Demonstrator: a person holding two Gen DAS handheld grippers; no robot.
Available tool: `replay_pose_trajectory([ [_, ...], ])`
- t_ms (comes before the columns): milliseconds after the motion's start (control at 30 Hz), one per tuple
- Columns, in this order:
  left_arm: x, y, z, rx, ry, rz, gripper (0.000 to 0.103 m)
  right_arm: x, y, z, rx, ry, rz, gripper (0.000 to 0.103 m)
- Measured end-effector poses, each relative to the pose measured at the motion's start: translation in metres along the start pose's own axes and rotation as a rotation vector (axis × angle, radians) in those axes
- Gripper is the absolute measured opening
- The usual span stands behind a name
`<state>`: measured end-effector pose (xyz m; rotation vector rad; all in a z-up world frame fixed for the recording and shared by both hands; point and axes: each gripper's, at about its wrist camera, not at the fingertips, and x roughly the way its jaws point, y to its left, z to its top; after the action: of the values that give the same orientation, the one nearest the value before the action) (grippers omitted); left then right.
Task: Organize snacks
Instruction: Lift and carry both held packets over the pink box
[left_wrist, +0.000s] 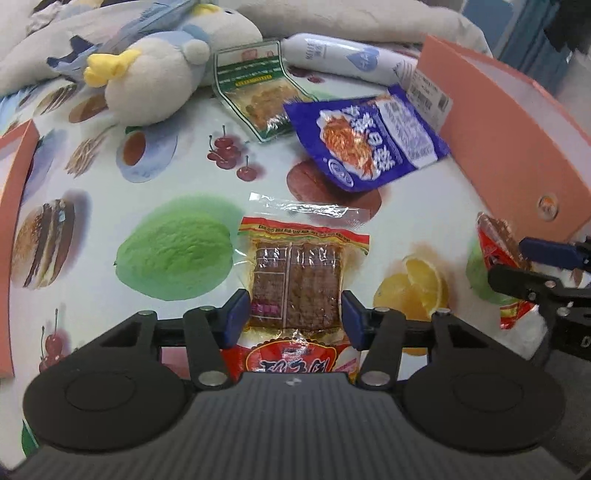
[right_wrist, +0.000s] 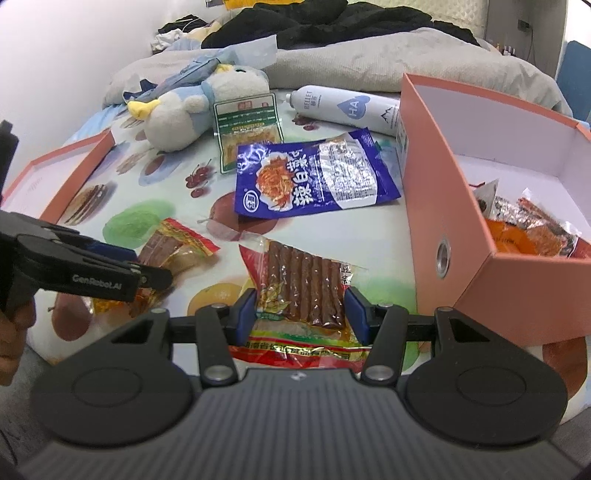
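A plush toy (right_wrist: 207, 107) with a yellow beak is seen lying on the food-printed cloth (right_wrist: 177, 192). A white spray bottle (right_wrist: 347, 107) is laid near it, before a grey blanket (right_wrist: 369, 62).

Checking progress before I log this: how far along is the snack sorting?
Done: several packets already lie in the pink box. In hand: the left gripper brackets a red packet of brown squares; the right gripper brackets a packet of brown sticks; contact unclear for both. Left on the tablecloth: the blue packet and the green packet.
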<state>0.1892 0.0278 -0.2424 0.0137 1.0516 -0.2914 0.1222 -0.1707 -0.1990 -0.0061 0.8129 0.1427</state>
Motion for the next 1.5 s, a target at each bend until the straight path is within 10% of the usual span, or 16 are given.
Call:
replay_pose_trajectory([
  [433, -0.065, -0.007, 0.041, -0.126, -0.139, -0.032, 0.059, -0.034, -0.001, 0.049, -0.016, -0.098, 0.007, 0.054],
  [1067, -0.141, -0.085, 0.149, -0.060, -0.342, -0.169, 0.059, -0.104, -0.061, 0.122, 0.044, -0.313, -0.114, 0.054],
  [1500, -0.111, -0.185, 0.195, 0.000, -0.291, -0.287, 0.059, -0.116, -0.141, 0.131, 0.098, -0.323, -0.272, 0.054],
])
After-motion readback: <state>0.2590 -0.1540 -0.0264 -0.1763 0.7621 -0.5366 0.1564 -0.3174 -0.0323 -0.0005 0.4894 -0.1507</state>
